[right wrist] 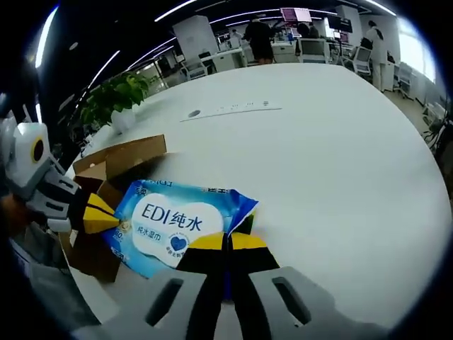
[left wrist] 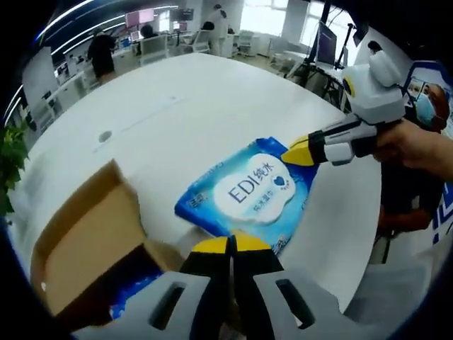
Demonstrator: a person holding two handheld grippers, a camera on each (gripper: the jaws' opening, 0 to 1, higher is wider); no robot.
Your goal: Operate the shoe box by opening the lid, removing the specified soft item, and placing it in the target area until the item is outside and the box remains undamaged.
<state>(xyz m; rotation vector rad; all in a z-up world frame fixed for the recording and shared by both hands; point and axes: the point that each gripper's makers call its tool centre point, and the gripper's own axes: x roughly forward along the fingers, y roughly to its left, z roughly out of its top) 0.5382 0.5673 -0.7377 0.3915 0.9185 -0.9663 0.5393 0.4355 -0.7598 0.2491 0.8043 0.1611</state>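
Gripping the soft, floppy wipes pack [right wrist: 177,228] by opposite edges, our left gripper [left wrist: 231,244] and right gripper [right wrist: 228,241] pinch its slick film.

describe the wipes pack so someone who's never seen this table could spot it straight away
On the big white round table, look beside the open brown cardboard shoe box. The flat blue plastic wipes pack lies there, pinched at opposite edges by the left gripper and the right gripper. Its white label flap printed "EDI" sets it apart.
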